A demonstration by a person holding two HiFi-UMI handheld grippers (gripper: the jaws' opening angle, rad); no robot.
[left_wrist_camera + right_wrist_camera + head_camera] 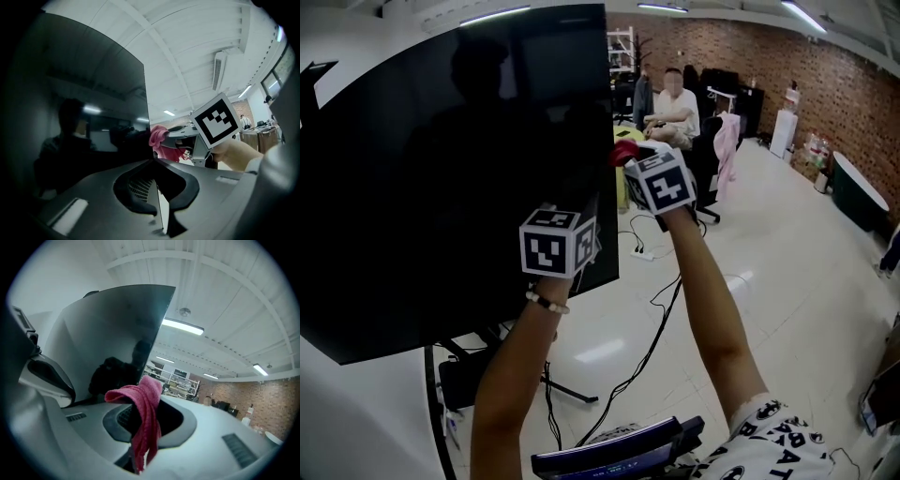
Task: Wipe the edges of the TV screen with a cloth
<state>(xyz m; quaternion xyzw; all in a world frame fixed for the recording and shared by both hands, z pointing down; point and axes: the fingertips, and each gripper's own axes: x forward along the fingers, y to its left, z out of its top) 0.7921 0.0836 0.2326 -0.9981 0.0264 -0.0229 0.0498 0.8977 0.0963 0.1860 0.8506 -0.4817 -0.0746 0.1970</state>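
Beside 1 TV screen (441,169), right tongs (143,401) clenching 1 cloth (144,432), left tongs (154,165) clamping screen edge.

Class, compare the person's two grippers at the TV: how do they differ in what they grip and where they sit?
The left gripper is shut on the right edge of the TV screen itself, whereas the right gripper is shut on a pink cloth. The left gripper sits lower on that edge and the right gripper higher up. Both have their jaws shut and are at the same right edge.
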